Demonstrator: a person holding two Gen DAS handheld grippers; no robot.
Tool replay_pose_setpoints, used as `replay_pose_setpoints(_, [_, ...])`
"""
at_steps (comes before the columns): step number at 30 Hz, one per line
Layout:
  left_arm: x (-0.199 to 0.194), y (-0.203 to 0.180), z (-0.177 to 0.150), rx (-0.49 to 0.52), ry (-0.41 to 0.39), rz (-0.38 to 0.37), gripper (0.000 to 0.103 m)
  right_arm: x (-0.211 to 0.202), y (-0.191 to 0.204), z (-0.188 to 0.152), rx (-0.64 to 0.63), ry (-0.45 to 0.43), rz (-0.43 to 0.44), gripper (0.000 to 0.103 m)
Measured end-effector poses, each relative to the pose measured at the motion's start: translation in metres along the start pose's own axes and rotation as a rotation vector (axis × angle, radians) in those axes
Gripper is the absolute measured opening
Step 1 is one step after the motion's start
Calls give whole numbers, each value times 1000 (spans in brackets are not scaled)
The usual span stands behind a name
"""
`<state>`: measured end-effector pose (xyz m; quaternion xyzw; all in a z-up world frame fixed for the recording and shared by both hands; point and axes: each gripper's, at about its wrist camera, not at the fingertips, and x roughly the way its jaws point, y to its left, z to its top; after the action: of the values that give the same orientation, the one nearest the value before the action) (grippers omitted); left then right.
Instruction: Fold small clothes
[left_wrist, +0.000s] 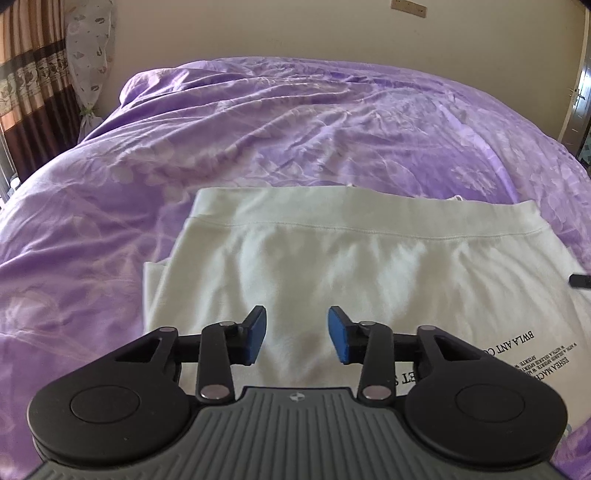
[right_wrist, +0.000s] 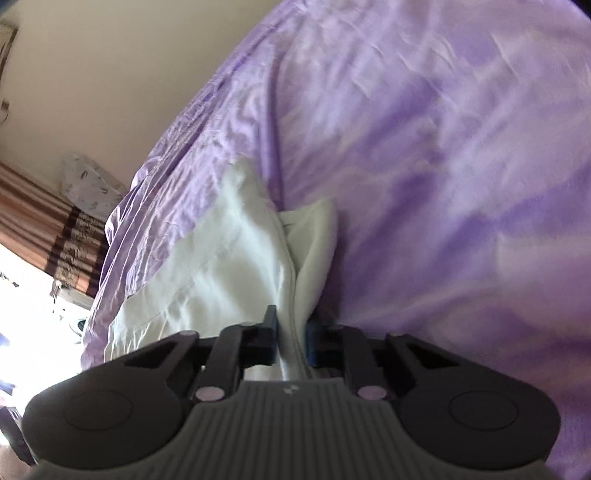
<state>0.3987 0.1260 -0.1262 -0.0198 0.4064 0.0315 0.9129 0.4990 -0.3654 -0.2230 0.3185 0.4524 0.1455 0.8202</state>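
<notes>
A: Where is the garment on the purple bed (left_wrist: 295, 122)?

B: The white garment (left_wrist: 332, 266) lies near the bed's near edge, its waistband side toward the far edge, directly ahead of the left gripper (left_wrist: 296, 334).

A: And the grippers?

B: Left one hangs wide apart, holding nothing. The right gripper (right_wrist: 291, 334) is clamped on a lifted edge of the garment, so it is nearer.

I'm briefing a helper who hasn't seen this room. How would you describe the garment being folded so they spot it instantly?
Find the bed under the wrinkled purple cover. On its near side lies the white garment, the only pale cloth there, with a stitched band along its far edge and black printed lettering near one corner. The right hand-held gripper pinches one edge.
</notes>
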Motion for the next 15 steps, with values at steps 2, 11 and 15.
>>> replay_pose_setpoints(2, [-7, 3, 2, 15, 3, 4, 40, -10, 19, 3, -42, -16, -10, 5])
replay_pose_setpoints(11, [-50, 39, 4, -43, -14, -30, 40, -32, 149, 8, -112, -31, 85, 5])
replay_pose_setpoints(15, [-69, 67, 8, -89, -31, -38, 40, -23, 208, 0, -135, -23, 130, 4])
